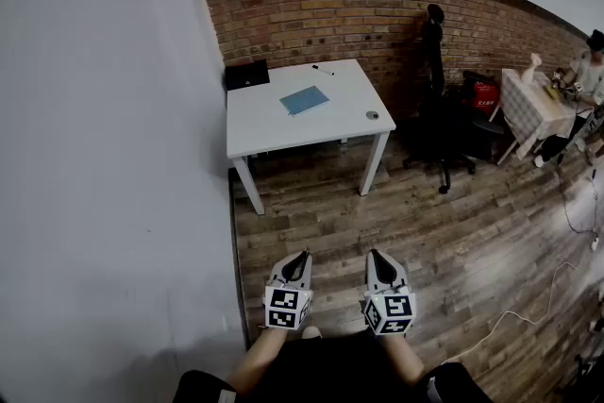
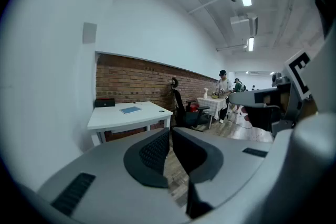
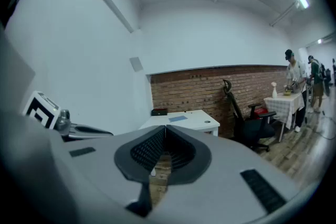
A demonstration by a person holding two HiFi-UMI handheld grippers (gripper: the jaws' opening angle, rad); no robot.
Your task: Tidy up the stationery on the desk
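Observation:
A white desk (image 1: 274, 132) stands against the brick wall, well ahead of me. A blue notebook (image 1: 304, 100), a black pen (image 1: 324, 70), a black box (image 1: 246, 74) and a small round item (image 1: 372, 115) lie on it. My left gripper (image 1: 302, 255) and right gripper (image 1: 375, 253) hang side by side over the wooden floor, far short of the desk. Both point toward it, shut and holding nothing. In the left gripper view the jaws (image 2: 170, 132) meet below the desk (image 2: 113, 119) and notebook (image 2: 130, 109). In the right gripper view the jaws (image 3: 165, 127) meet below the notebook (image 3: 177, 118).
A black office chair (image 1: 436, 109) stands right of the desk, with a red bag (image 1: 485, 94) behind it. Further right is a cloth-covered table (image 1: 528, 104) with a person (image 1: 590, 71) at it. A white wall (image 1: 113, 165) runs along the left. A cable (image 1: 528, 307) lies on the floor.

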